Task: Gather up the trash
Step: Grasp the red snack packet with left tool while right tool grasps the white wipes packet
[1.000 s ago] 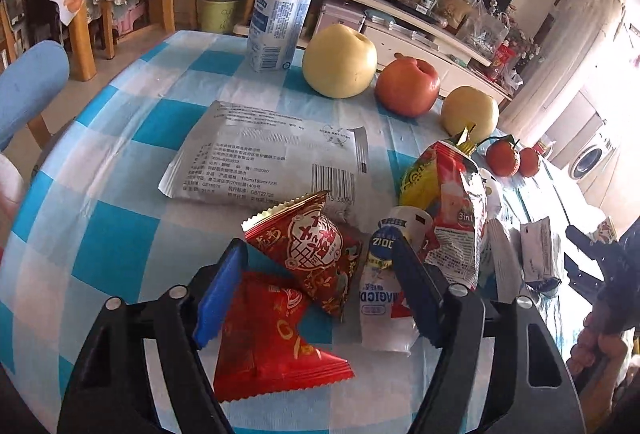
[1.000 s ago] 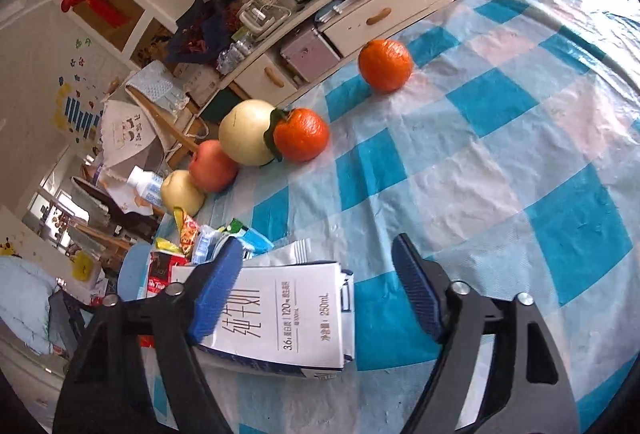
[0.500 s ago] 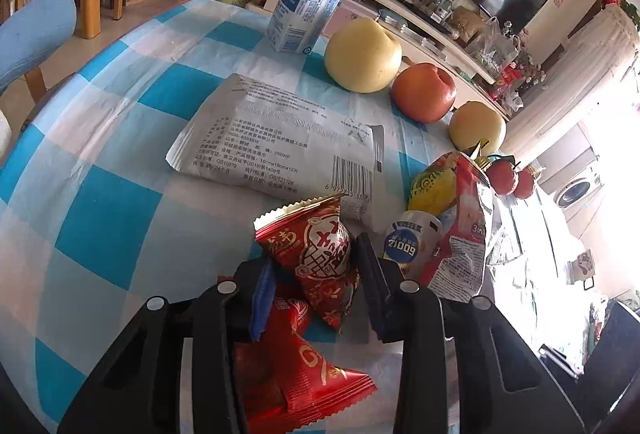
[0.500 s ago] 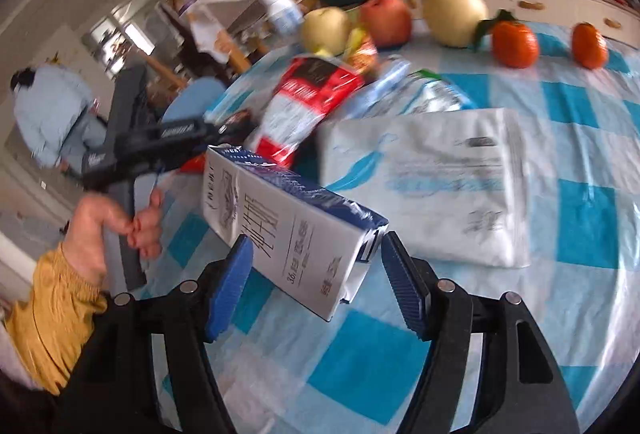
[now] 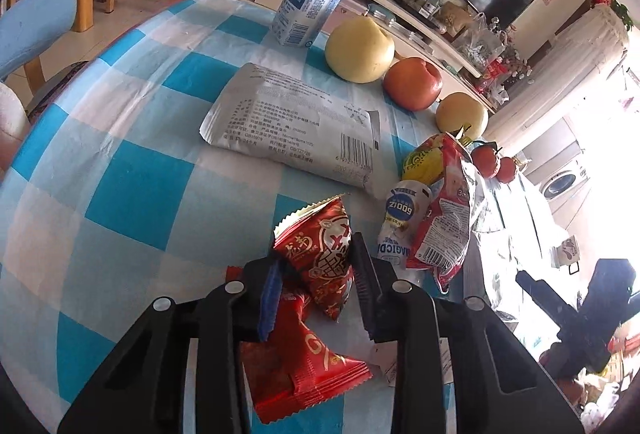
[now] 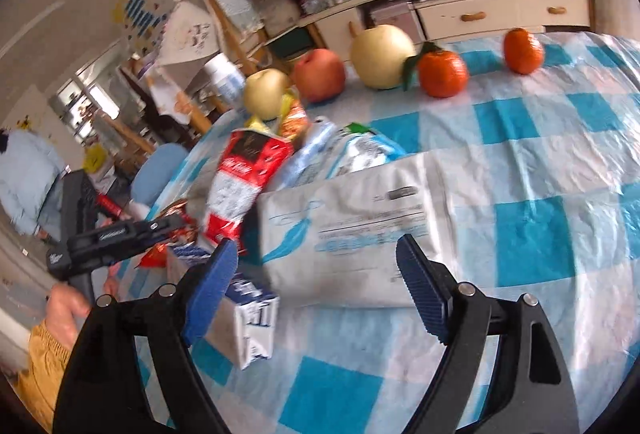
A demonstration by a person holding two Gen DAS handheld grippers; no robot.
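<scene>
Left wrist: left hand-held gripper (image 5: 314, 276) closing, red snack packet (image 5: 320, 254) pinched between jaws on checked tabletop (image 5: 132, 161).
Right hand-held gripper (image 6: 316, 284) opening, nothing between jaws; milk carton (image 6: 244, 318) lies beside its left finger.

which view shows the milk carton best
The right wrist view: the milk carton lies just past the left finger of the opening right claw, blue print visible. The left wrist view shows at most a white sliver behind its own claw.

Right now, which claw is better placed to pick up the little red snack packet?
Left. The left claw is closing with the red snack packet between its fingers. The right claw is opening over the white bag.
</scene>
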